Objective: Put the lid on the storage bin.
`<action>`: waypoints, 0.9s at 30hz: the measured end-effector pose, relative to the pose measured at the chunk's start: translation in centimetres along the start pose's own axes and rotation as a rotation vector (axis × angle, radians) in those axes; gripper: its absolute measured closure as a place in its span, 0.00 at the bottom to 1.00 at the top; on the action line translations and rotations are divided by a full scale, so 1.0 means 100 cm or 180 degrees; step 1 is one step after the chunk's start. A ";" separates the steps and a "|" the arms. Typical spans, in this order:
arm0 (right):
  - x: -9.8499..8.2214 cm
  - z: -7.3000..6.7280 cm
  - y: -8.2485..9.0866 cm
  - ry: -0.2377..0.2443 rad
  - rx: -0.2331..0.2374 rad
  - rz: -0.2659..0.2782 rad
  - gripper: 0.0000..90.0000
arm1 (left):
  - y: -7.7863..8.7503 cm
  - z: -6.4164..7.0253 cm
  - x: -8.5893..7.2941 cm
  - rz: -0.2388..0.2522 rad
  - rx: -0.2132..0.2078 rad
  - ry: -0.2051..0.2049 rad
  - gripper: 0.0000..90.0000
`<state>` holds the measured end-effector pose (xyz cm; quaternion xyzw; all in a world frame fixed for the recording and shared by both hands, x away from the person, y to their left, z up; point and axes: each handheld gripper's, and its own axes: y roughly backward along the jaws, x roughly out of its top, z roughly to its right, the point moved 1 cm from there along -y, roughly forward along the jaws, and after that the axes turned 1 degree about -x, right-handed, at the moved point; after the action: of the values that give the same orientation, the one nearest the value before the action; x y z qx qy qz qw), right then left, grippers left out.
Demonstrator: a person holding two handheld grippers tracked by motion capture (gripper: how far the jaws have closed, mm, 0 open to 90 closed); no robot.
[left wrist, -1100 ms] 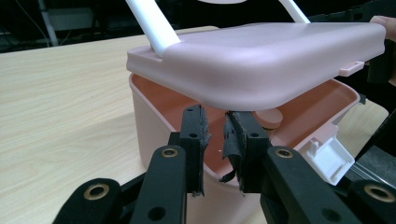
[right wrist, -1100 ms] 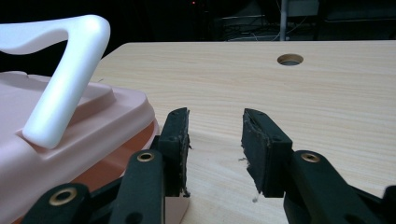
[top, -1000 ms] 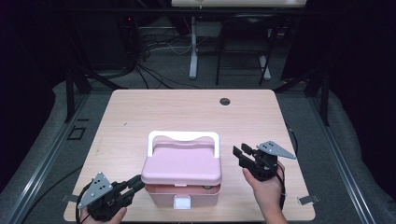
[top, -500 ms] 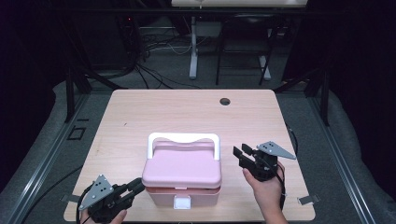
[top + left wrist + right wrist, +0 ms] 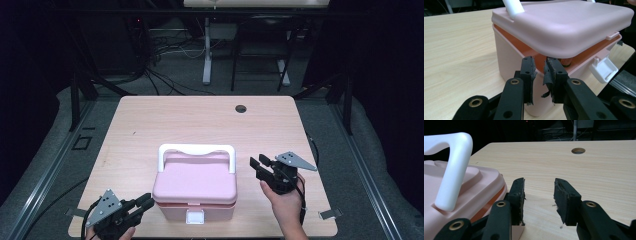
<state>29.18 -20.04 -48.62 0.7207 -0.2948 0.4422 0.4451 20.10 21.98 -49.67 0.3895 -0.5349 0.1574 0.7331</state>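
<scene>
While pink box (image 5: 194, 187) sat unmoved, lid (image 5: 564, 22) ajar, latch (image 5: 604, 69) undone, my left gripper (image 5: 539, 62) and right gripper (image 5: 539, 183) stayed put beside it, jaws parted, empty; lid-lifting not begun.

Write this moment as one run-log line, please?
left gripper: open, at box's front corner | right gripper: open, empty, beside pink box | lid: ajar | white latch: undone

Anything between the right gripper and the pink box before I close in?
No. In the high view only bare table separates the right gripper from the pink box; the right gripper view shows its open jaws beside the box's corner, gripping nothing.
</scene>
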 end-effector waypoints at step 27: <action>-0.002 -0.001 -0.002 0.0013 0.0014 -0.0012 0.67 | -0.002 -0.006 -0.008 -0.0125 0.0010 0.0080 0.84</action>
<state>29.22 -19.86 -48.83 0.7213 -0.2916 0.4435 0.4449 20.31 22.42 -50.55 0.3991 -0.5177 0.1488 0.7420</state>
